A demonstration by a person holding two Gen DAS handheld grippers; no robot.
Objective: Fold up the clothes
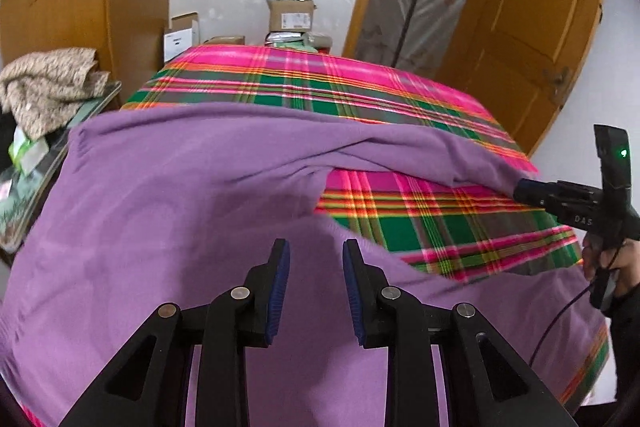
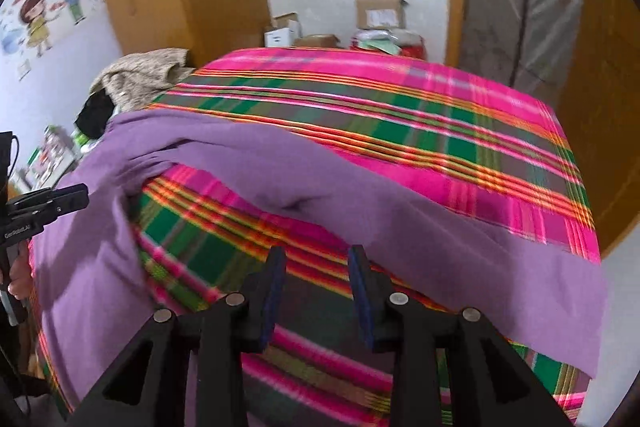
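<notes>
The left claw [image 1: 316, 251] is nearest, its two blue pads apart and holding nothing, just above the body of the purple garment [image 1: 160, 195]. The right claw [image 2: 316, 255] is also released, over bare plaid cloth, with the purple sleeve [image 2: 440, 227] lying across just beyond it. The garment is spread on the plaid-covered bed [image 1: 360, 87], mostly on its left part, one sleeve stretched to the right. Farther, a beige crumpled cloth [image 1: 48, 83] lies beside the bed, and cardboard boxes [image 1: 290, 15] stand at the white wall.
</notes>
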